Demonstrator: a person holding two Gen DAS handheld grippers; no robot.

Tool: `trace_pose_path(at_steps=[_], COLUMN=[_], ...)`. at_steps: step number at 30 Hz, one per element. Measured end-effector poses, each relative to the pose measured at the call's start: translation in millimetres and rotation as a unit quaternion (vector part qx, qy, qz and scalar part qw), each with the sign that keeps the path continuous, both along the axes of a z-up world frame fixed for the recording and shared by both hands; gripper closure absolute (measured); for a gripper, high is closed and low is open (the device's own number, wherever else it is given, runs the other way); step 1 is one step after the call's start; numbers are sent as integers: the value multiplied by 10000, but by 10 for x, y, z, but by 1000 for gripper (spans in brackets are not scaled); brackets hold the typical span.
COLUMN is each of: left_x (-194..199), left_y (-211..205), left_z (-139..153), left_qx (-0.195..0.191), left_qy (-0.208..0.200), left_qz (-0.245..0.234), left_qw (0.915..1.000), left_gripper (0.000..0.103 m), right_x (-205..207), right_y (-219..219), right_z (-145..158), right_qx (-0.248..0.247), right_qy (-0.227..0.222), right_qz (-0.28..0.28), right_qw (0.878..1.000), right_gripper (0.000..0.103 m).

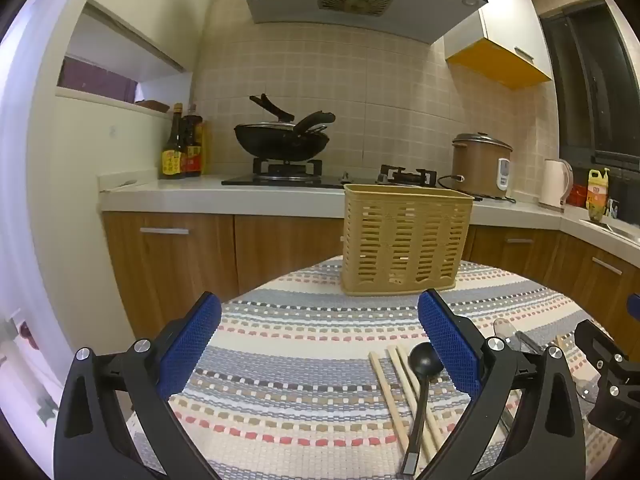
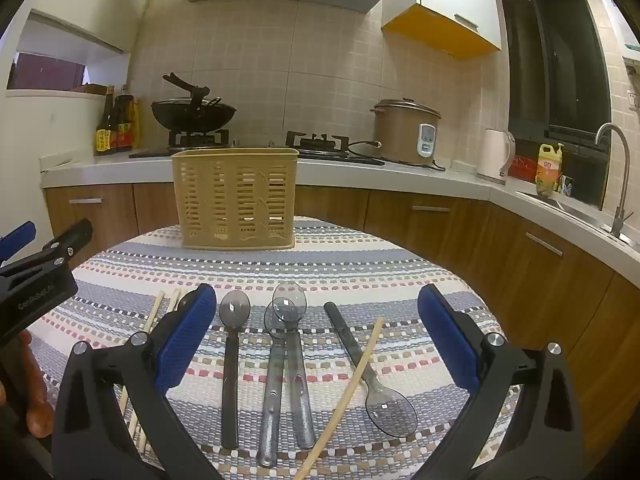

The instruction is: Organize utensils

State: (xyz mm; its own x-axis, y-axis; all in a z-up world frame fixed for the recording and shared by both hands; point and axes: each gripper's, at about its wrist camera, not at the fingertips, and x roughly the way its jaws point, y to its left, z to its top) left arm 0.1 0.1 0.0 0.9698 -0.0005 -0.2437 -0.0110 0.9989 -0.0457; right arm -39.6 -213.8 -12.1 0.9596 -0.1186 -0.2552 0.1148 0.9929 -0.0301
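Observation:
A tan slotted utensil basket (image 1: 406, 240) (image 2: 236, 198) stands upright at the far side of a table under a striped cloth (image 1: 304, 360) (image 2: 360, 280). My left gripper (image 1: 320, 344) is open above the cloth, with nothing between its fingers; a black spoon (image 1: 422, 376) and several wooden chopsticks (image 1: 390, 396) lie beside its right finger. My right gripper (image 2: 318, 336) is open over several clear grey spoons (image 2: 286, 352), a dark-handled spoon (image 2: 232, 360), a reversed spoon (image 2: 376, 384) and one chopstick (image 2: 352, 392). More chopsticks (image 2: 154, 312) lie left of it.
Behind the table runs a kitchen counter (image 1: 240, 196) with a wok on the stove (image 1: 282, 140), sauce bottles (image 1: 182, 148), a rice cooker (image 2: 406, 132), a kettle (image 2: 494, 156) and a sink with a tap (image 2: 618, 184). A hand (image 2: 36, 392) shows at the lower left in the right wrist view.

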Motion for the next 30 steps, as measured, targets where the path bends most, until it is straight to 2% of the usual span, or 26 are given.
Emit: trace_pose_path(at_steps=[30], left_x=[-1], left_y=[13], left_z=[4], left_qx=[-39], left_qy=[28], left_qz=[-4], left_qw=[10000], left_gripper=[7], right_x=[41], right_y=[20], right_z=[-28], right_qx=[23], right_qy=[54], right_qz=[53], right_qw=[10000], right_gripper=[7])
